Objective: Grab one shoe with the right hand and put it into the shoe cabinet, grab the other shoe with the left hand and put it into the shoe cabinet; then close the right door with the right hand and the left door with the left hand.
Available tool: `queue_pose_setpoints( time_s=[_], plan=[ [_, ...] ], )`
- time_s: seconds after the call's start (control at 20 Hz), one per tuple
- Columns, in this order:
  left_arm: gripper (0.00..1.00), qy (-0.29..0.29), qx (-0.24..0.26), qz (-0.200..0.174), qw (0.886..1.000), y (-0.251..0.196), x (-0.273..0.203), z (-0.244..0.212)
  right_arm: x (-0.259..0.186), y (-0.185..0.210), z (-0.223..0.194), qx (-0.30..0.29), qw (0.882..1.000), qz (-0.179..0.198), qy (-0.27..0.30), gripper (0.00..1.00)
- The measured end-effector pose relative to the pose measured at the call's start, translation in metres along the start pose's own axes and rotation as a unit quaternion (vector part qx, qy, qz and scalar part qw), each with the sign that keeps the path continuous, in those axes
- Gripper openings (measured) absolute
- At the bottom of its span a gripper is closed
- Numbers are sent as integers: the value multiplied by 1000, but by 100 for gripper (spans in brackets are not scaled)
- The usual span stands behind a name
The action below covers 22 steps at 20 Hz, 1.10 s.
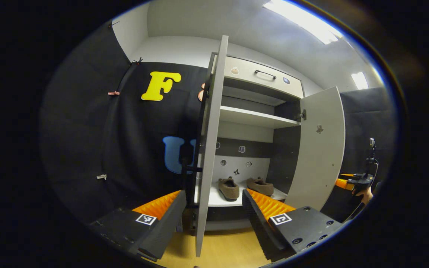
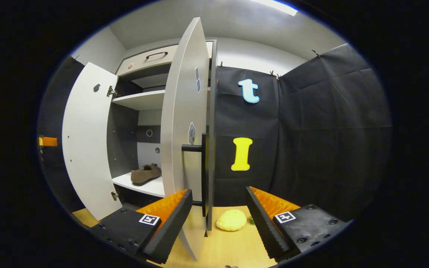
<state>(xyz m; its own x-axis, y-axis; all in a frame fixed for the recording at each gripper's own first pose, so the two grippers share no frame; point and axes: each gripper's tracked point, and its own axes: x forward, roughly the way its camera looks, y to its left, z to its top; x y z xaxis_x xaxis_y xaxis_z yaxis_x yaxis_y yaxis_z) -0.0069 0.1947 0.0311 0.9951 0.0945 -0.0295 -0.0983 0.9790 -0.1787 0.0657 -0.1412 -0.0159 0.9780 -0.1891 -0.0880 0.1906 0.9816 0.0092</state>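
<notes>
Black cloth walls close in the booth, with a pale wooden floor (image 2: 233, 245) below and the shoe cabinet (image 1: 255, 123) standing against the back.

In the left gripper view, the left gripper (image 1: 214, 219) has its jaws spread wide and holds nothing. The left door (image 1: 209, 149) stands open, edge-on, and its lower part rises in the gap between the two fingers, nearer the left finger; whether either finger touches it cannot be told. Beyond the jaws, on the cabinet's white bottom shelf (image 1: 214, 199), two brown shoes (image 1: 244, 187) lie side by side, toes toward the camera. The upper shelf (image 1: 253, 118) is bare, and above it sits a drawer (image 1: 263, 74) with a dark handle. The right door (image 1: 320, 149) hangs open at the far right, and past it the right gripper (image 1: 345, 183) shows in a hand (image 1: 363, 193).

In the right gripper view, the right gripper (image 2: 220, 219) has its jaws spread apart too, gripping nothing. The right door, edge-on with its dark bar handle (image 2: 199, 149), stands between the fingers, close by the left finger. One brown shoe lies on the bottom shelf behind it. A yellow rounded object (image 2: 231, 220) rests on the floor between the fingers.
</notes>
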Motion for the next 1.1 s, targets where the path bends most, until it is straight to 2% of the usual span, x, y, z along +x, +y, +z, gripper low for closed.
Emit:
queue_pose_setpoints(
  time_s=[0.3, 0.6, 0.85, 1.1],
  plan=[
    [95, 13, 22, 33, 999, 16, -9, -1, 11, 48, -5, 13, 997, 78, -1, 96],
    [95, 30, 23, 72, 997, 44, -25, -9, 59, 119, -8, 32, 991, 133, 3, 96],
    [95, 29, 23, 96, 995, 67, -35, -10, 105, 164, -12, 39, 989, 146, 1, 96],
    [95, 28, -7, 85, 996, 82, -21, -18, 133, 183, -11, 14, 992, 127, -16, 96]
  ],
)
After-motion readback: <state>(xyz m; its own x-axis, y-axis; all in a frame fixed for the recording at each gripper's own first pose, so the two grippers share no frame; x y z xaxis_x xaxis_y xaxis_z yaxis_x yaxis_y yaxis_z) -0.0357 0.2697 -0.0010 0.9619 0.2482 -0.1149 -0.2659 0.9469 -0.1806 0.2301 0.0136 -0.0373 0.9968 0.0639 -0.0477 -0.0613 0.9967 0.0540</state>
